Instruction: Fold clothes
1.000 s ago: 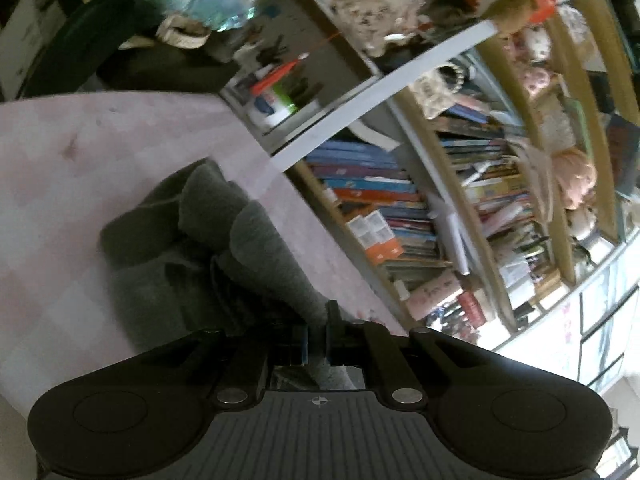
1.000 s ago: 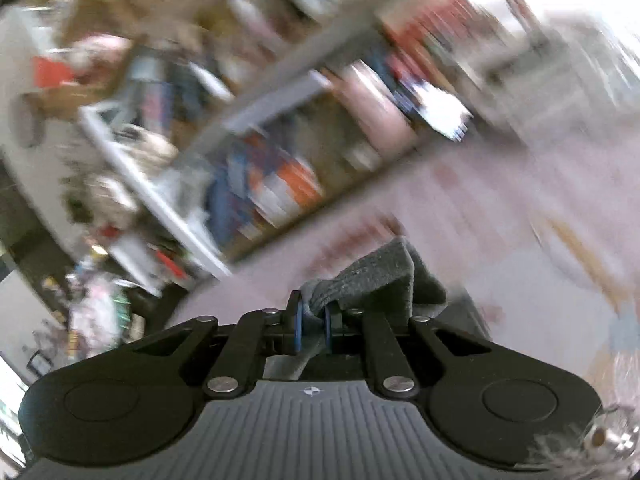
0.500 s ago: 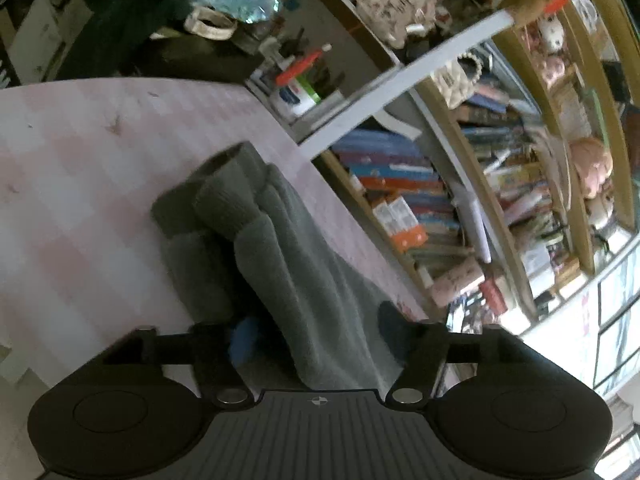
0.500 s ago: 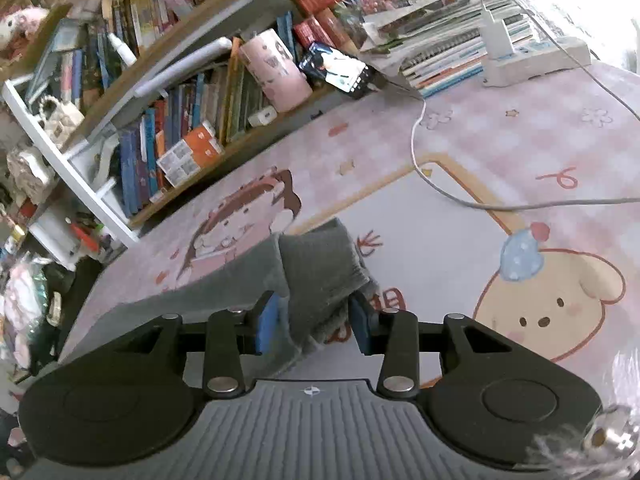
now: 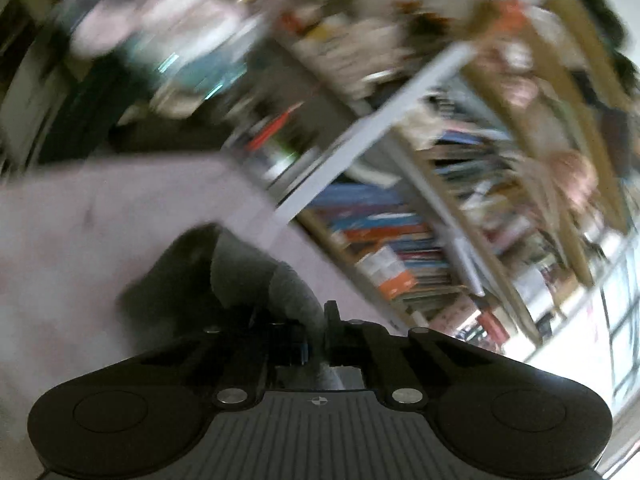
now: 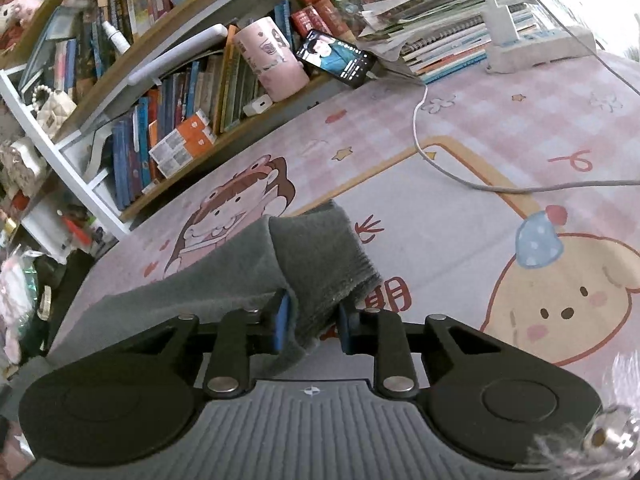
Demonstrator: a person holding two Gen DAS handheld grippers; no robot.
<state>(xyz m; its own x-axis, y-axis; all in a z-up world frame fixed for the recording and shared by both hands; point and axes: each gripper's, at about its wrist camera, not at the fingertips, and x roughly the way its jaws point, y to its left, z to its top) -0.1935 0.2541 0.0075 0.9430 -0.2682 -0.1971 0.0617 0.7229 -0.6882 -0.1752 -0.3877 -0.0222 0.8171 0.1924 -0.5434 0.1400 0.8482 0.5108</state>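
Your left tongs (image 5: 316,344) pinch a fuzzy grey knit garment (image 6: 312,256) lying rumpled on the pink cartoon-print worktop (image 6: 460,208); your right tongs (image 6: 310,324) stand spread around its folded edge.

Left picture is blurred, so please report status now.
Left gripper shut on grey cloth. Right gripper open around its folded edge. White cable lies beyond, apart.

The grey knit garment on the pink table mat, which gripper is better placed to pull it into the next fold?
Left, probably. The left gripper is shut on the grey knit garment, while the right gripper is open, only straddling its edge.
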